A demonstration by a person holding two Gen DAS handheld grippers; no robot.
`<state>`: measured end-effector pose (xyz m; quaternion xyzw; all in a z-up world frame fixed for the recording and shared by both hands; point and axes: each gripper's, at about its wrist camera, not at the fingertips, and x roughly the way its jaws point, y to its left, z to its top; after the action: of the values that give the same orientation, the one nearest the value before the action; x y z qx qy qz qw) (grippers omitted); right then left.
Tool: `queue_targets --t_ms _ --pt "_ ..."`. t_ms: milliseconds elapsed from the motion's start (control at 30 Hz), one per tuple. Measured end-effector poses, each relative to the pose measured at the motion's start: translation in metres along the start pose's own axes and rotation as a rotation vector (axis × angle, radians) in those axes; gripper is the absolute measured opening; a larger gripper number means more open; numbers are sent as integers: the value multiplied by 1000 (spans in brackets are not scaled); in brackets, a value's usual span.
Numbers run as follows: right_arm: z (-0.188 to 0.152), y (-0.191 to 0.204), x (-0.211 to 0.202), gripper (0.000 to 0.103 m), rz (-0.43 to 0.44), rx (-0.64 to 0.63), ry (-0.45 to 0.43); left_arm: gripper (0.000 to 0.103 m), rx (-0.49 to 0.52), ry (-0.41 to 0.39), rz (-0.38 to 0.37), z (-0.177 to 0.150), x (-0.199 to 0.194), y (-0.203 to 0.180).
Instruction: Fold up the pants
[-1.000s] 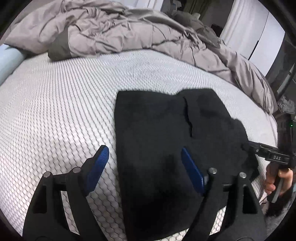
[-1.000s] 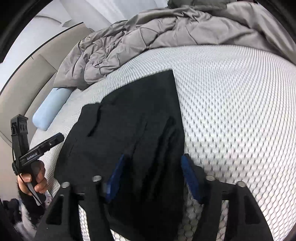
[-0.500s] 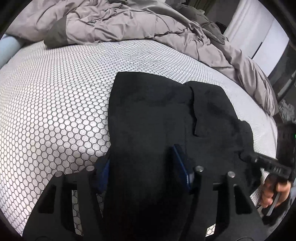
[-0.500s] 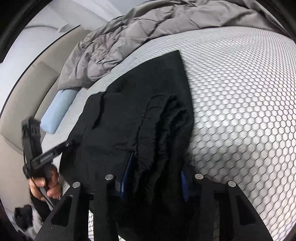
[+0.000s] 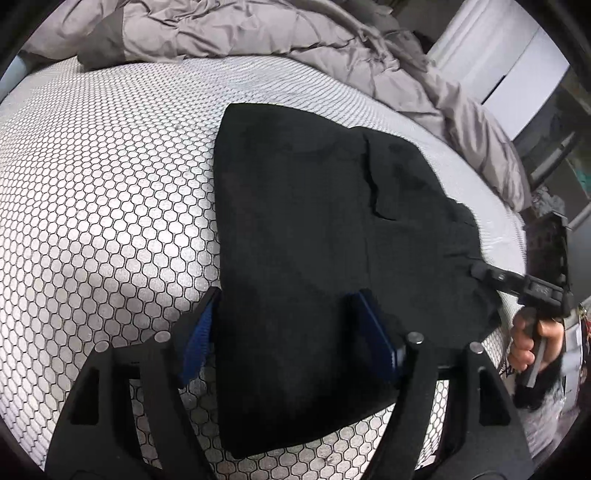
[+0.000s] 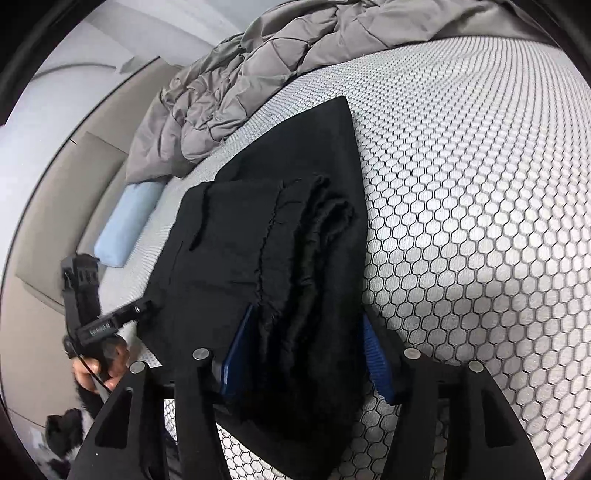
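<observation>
The black pants (image 5: 310,229) lie partly folded on the honeycomb-patterned mattress (image 5: 103,206). My left gripper (image 5: 284,339) straddles the near left edge of the pants, its blue pads on either side of the cloth with a wide gap between them. My right gripper (image 6: 303,350) straddles the bunched waistband end of the pants (image 6: 295,266) the same way. Each gripper shows in the other's view: the right one (image 5: 517,284) at the pants' right edge, the left one (image 6: 107,321) at their left edge.
A crumpled grey duvet (image 5: 258,33) is heaped along the far side of the bed. A light blue pillow (image 6: 125,225) lies by the beige headboard (image 6: 44,229). White cupboards (image 5: 517,74) stand beyond the bed's right edge.
Both grippers moved forward and down onto the near edge of the pants, so the cloth now lies between their fingers. The jaws have narrowed somewhat.
</observation>
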<state>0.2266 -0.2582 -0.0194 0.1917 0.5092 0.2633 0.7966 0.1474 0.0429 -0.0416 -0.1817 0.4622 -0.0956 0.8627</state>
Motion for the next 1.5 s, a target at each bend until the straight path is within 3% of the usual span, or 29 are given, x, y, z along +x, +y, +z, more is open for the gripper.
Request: queue_targets --t_ms 100,200,267,367,600,700,833,1067,1133,1167,1233,1300,1367,1433,1500 --pt "-2 3 -2 33 30 2 -21 46 -27 -37 4 -3 -9 0" --pt "-8 19 -12 28 -5 -30 -40 45 -8 -35 14 -6 -13 0" --pt "-15 23 -17 28 -20 -51 -42 46 -18 -31 9 -10 -12 4" --pt "-20 18 -9 42 -78 -85 -39 46 -6 -38 11 -14 -15 5" --pt "-36 10 -33 46 -35 -62 -40 48 -44 -66 -7 -38 -35 13" --pt "-54 6 -35 21 -79 -102 -26 48 -31 -82 1 -47 -42 14" --pt "-64 6 -37 12 -109 -123 -30 48 0 -95 43 -51 -42 8" --pt "-78 13 -37 12 -168 -153 -26 48 46 -108 119 -51 -40 -7" --pt "-78 21 -43 18 -195 -180 -37 50 62 -119 148 -51 -43 -13" --pt "-77 26 -49 27 -216 -195 -58 54 76 -130 162 -51 -46 -17" --pt "-81 41 -68 60 -244 -242 -153 61 88 -149 165 -53 -53 -23" --pt "-86 53 -79 81 -242 -276 -239 72 83 -183 143 -55 -63 -29" --pt "-95 63 -87 87 -232 -294 -312 83 84 -225 127 -60 -72 -35" --pt "-104 68 -90 103 -256 -305 -363 85 102 -276 130 -66 -80 -42" --pt "-113 73 -91 103 -284 -327 -416 99 129 -308 156 -70 -83 -52"
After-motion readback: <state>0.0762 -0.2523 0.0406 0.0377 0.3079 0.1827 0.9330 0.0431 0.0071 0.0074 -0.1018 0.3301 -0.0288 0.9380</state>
